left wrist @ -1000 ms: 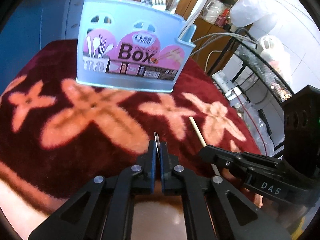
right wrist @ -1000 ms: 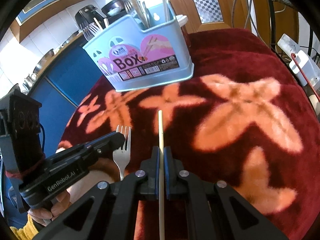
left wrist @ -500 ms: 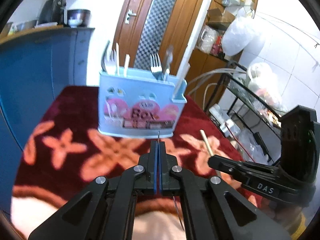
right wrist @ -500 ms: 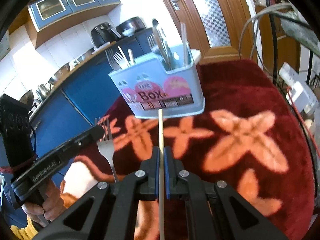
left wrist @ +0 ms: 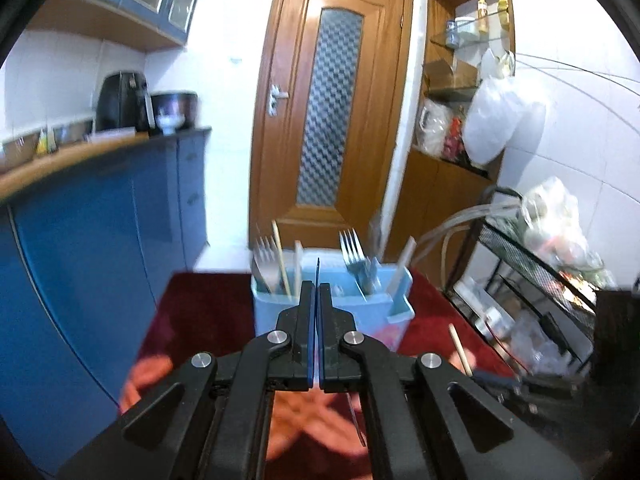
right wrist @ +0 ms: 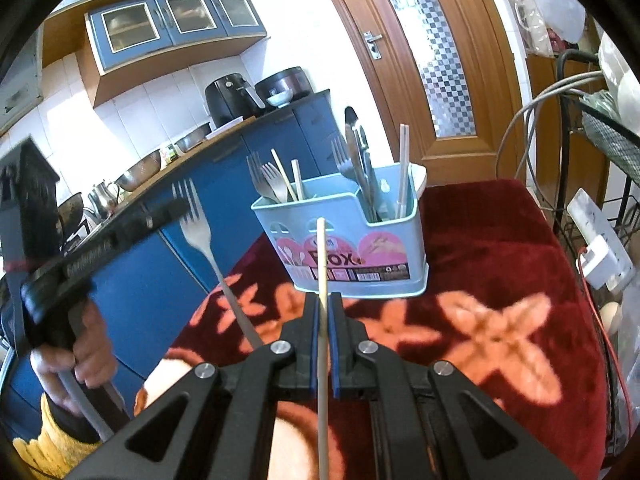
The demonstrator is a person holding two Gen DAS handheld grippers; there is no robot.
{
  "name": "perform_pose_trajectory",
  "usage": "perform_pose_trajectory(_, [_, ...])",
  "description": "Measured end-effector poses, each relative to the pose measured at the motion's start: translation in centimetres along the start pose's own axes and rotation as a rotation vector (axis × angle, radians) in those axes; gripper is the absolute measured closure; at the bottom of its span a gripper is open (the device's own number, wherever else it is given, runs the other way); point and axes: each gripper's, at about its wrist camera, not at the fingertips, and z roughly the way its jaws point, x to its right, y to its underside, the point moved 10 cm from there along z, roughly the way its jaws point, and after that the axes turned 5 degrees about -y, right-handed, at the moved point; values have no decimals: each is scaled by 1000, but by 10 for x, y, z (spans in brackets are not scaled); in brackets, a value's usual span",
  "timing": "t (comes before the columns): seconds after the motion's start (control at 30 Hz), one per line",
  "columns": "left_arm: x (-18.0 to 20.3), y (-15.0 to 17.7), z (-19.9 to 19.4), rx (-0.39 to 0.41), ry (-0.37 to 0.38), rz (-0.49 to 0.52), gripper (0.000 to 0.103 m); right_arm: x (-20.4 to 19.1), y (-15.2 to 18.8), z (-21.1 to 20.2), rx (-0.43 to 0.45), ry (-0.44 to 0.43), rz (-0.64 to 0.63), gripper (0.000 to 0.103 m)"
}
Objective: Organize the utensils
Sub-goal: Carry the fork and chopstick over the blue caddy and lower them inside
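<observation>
My left gripper (left wrist: 319, 294) is clenched on a fork (right wrist: 199, 229), and my right gripper (right wrist: 324, 305) grips a chopstick (right wrist: 322, 264) near its middle; both hang above the red flowered table (right wrist: 500, 256), short of the blue utensil box (right wrist: 372, 236). To do this well, I should carry each piece over the rim, fork toward the forks at the back left, chopstick toward the pale sticks at the right end, tip them upright, and only then let go
</observation>
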Motion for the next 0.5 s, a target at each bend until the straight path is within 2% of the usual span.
perform_pose_trajectory(0.37, [-14, -78, 5, 138, -124, 56, 103, 9, -2, 8, -1, 7, 9, 97])
perform_pose_trajectory(0.5, [-14, -97, 13, 166, -154, 66, 103, 12, -6, 9, 4, 6, 8, 97])
